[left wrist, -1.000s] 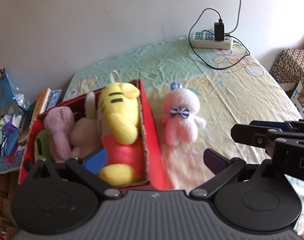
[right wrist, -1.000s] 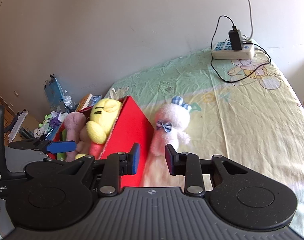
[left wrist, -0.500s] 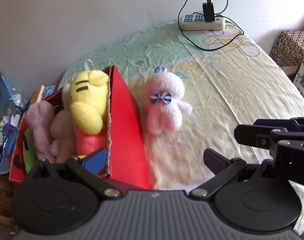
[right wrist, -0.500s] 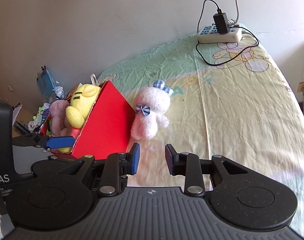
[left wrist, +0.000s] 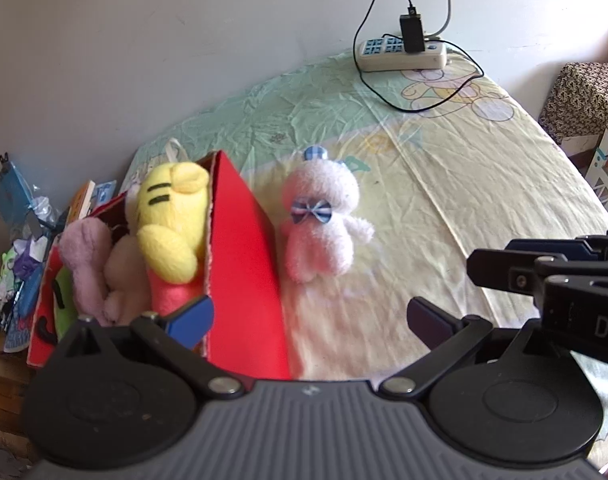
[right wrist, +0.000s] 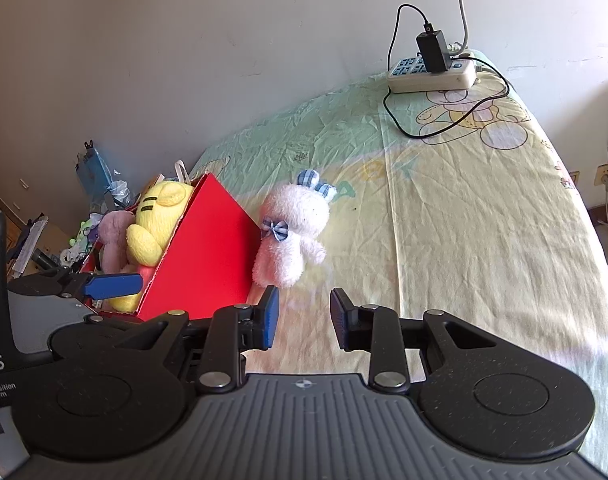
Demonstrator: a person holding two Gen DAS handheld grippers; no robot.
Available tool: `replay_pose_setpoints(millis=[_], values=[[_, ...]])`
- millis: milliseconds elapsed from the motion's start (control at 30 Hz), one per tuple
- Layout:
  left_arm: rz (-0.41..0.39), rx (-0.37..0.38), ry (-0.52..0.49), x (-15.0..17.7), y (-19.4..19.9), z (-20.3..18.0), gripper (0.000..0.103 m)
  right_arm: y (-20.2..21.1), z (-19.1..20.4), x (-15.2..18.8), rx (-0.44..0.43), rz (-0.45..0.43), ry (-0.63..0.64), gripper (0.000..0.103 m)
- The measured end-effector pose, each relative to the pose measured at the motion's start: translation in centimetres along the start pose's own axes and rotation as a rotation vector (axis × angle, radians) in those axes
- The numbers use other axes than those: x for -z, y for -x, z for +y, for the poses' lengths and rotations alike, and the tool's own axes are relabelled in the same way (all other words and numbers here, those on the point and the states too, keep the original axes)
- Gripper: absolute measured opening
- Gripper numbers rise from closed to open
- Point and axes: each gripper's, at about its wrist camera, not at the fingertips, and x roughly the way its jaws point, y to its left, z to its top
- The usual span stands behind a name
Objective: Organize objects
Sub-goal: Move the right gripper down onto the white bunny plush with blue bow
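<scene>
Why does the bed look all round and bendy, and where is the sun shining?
Left wrist view: the fisheye lens curves the bed, and sunlight brightens the sheet beside the pink bunny. Right wrist view: same bending, the sunny patch near the bunny, dark corners, everything fairly sharp.

Home bedroom: bed with cartoon-print sheet against a plain wall, plush toys, power strip, bedside clutter.

Fluffy white plush rabbit is lying on wrinkled matt cotton sheet; smooth red cardboard box is showing frayed edges.
</scene>
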Motion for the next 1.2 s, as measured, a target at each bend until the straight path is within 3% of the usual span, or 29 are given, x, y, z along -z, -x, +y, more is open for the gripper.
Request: replay_pose_setpoints(millis=[533,867,1200], values=[[0.074,0.116,-0.033,0.2,-2.6,-3.8,0.102,0.5,-3.0,0.2,0.034,0.020,-0.047,0.033],[0.129,0.152,-0.029,0.7,-4.7,-4.1,0.102,-1.1,-4.0,0.4,0.025,0.070,-0.076,0.036],[0.117,0.187,-0.014,1.6,-6.5,-3.6,0.102,-3.7,-4.3,-0.2,-0.010,0.128,-0.082,0.037]])
